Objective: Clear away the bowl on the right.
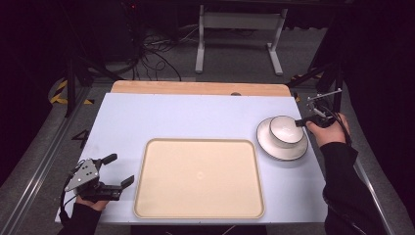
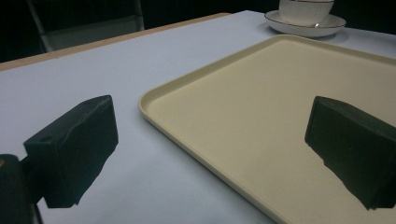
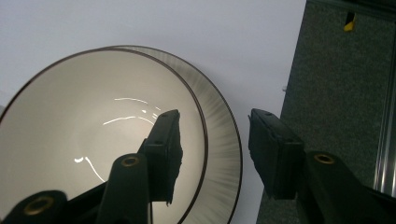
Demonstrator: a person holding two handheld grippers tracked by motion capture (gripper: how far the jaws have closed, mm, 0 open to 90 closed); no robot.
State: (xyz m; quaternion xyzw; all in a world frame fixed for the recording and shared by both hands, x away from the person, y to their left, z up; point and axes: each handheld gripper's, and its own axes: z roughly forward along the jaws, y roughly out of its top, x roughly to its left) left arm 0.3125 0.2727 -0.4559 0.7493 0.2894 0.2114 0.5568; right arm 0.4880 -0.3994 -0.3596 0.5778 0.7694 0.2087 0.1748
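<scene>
A white bowl sits on a white plate just right of the tray, the beige tray lying bare in the middle of the table. The right gripper is at the bowl's far-right rim with its jaws apart: in the right gripper view one jaw hangs inside the bowl and the other outside the wall, over the plate, so the rim lies between them and is not yet pinched.

The step in hand looks like gripping the bowl by its rim, probably to carry it to the tray. To do it well, the jaws should drop until the pads cover the wall below the lip, then close squarely; a shallow bite on a glazed, curved wall could slip or tilt the bowl. Lifting straight up should keep the plate from dragging.

The left gripper rests just left of the tray, jaws wide apart and holding nothing.
</scene>
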